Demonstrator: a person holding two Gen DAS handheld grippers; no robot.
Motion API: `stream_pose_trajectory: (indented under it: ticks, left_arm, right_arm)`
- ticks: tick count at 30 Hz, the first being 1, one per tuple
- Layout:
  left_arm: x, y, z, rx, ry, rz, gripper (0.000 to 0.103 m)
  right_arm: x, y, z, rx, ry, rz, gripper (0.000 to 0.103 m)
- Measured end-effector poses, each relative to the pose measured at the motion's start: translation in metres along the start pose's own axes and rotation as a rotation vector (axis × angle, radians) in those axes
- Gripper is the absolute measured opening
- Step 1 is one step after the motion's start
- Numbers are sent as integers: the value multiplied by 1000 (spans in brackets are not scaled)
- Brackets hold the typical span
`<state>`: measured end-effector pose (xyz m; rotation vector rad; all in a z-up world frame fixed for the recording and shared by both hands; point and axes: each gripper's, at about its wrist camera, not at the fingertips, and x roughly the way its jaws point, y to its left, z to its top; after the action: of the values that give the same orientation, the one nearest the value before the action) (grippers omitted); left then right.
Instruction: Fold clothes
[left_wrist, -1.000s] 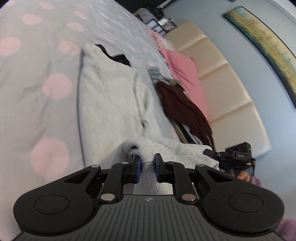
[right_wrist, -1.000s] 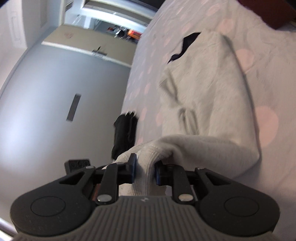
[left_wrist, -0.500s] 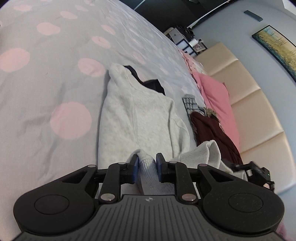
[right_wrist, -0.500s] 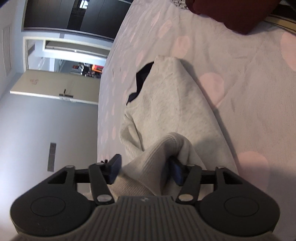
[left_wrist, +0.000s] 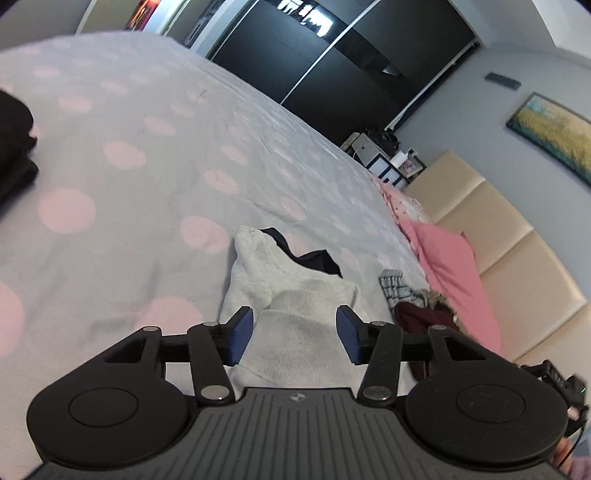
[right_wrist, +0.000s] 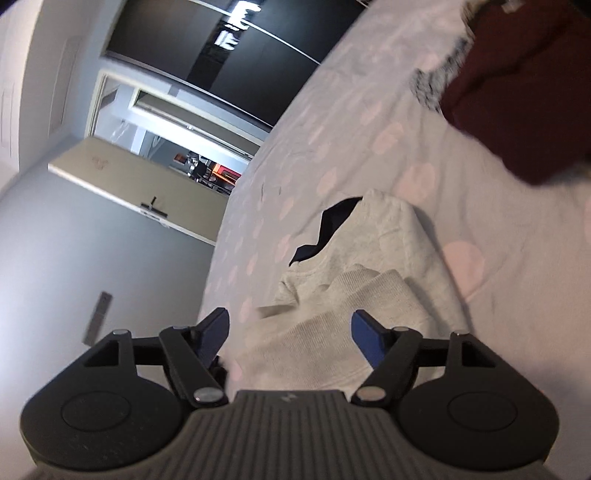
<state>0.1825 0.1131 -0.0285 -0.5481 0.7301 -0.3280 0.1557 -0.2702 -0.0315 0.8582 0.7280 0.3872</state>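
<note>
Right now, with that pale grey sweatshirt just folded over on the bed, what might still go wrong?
1. The left hand-held gripper and right hand-held gripper have jaws opening with the ribbed hem between them; a pad could snag the knit as they pull away and drag the fold open.
2. The grey sweatshirt lies unevenly, its dark lining showing, so the fold may slump.
3. The maroon garment lies close by and could get mixed in.

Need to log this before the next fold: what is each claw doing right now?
Left claw: opening, pads off the grey sweater between them.
Right claw: opening, sweater hem between the pads, not gripped.
</note>
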Motion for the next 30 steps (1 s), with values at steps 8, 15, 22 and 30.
stream_pose_trajectory:
  ticks: [8,15,22,30]
  left_arm:
    - [-8,9,-55,107,175,74,48]
    - [-24,-1,-107,213,203,28,48]
    - [1,-19,-113,288,195,40,49]
    - [-13,-32,-88,299,142,52,8]
  right_arm:
    - [-12,-13,-35,-239,34,-241,58]
    - [-36,-46,-75,-332,137,-268,51]
    - [-9,-26,-97,-558,168,-262,46]
    - [-18,23,-76,-592,28,-186,17]
